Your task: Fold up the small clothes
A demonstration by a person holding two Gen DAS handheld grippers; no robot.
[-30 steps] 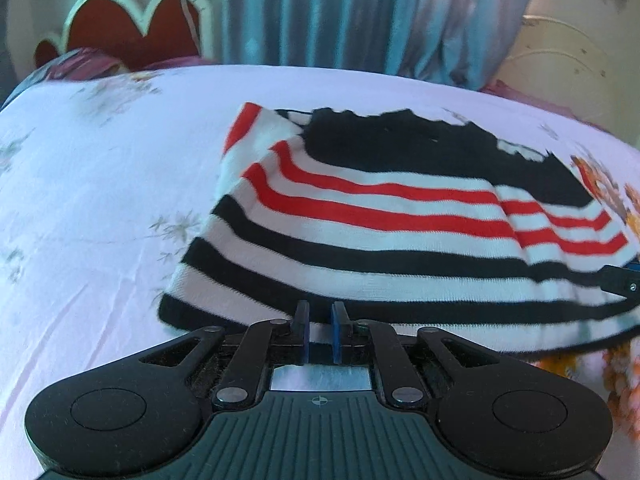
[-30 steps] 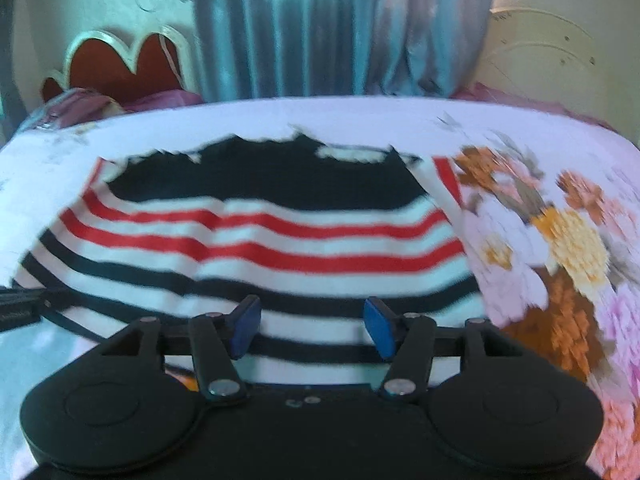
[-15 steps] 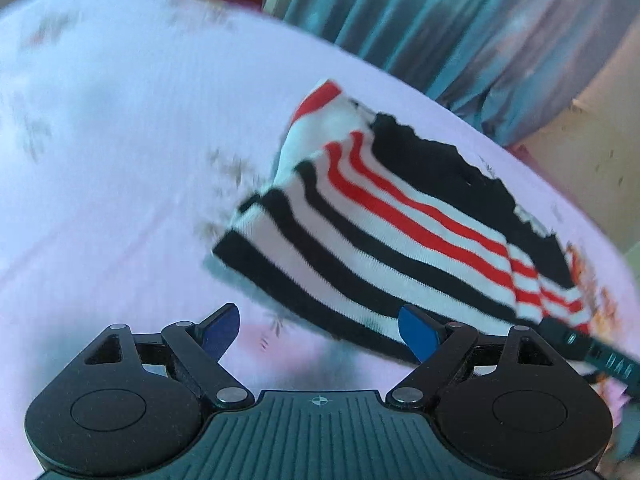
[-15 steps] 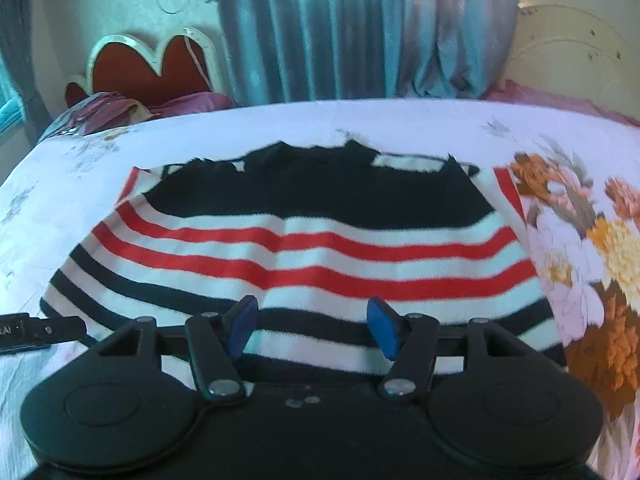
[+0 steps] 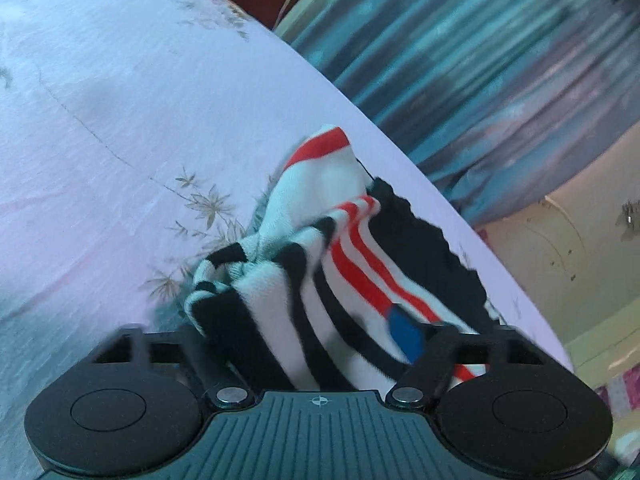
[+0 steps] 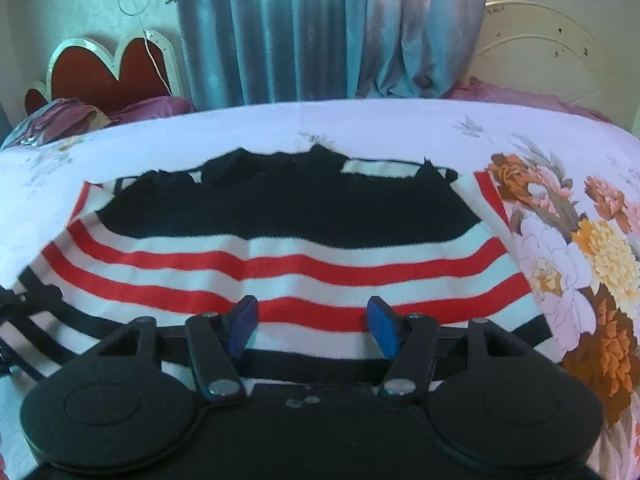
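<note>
While the black, white and red striped knit sweater lies spread flat on the pale floral bedsheet, your left gripper sits at the sweater's near left corner. The black-and-white striped cloth there is bunched up in a heap between its jaws. Those jaws have just been closing on it from a wide spread. One blue pad shows against the fabric, while the other is buried under the folds, so you cannot tell whether the pads press the cloth yet.

Your right gripper hovers over the sweater's near hem with its claw about half spread. The pads are apart and grip nothing, though striped fabric shows in the gap beneath them.

A second ago the left corner lay flat and your left claw was nearly closed just short of the hem; now that corner is crumpled and raised, and the left view is tilted. The right view sits nearer the sweater than before, and its opening is unchanged. Beyond the sweater's black far edge hangs the blue pleated curtain.
</note>
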